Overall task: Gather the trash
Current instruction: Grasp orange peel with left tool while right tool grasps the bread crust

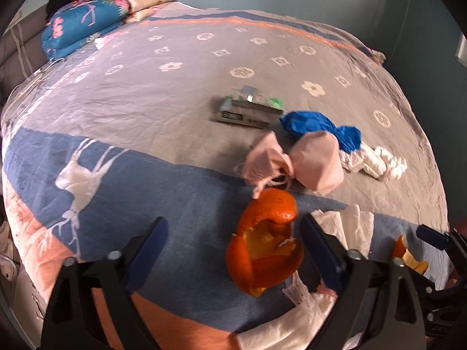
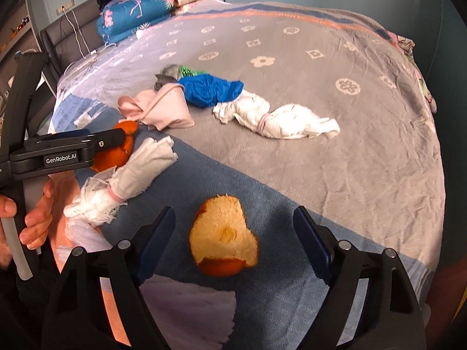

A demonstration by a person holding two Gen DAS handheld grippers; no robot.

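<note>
Both my claws over the near edge of the bedspread (image 1: pixel 181 93), pointing down at the blue band. Left gripper (image 1: pixel 233 233) spread wide, big curled orange peel (image 1: pixel 262 233) sits between the fingers, nearer the right-hand one; pads not on it. Right gripper (image 2: pixel 233 224) also spread, smaller peel piece (image 2: pixel 224 239) lying pith-up in the gap, clear of both fingers. Nothing pinched on either side. Crumpled white tissue (image 2: pixel 122 183) lies between the two peels, just beside the big one. Further up the bed: pink cloth (image 1: pixel 292 163), blue wad (image 1: pixel 318 125), white wad (image 2: pixel 277 119), and a flat pack with green print (image 1: pixel 248 108). Folded quilts (image 1: pixel 84 26) at the headboard end. My left hand (image 2: pixel 32 213) visible on the handle in the right wrist view
</note>
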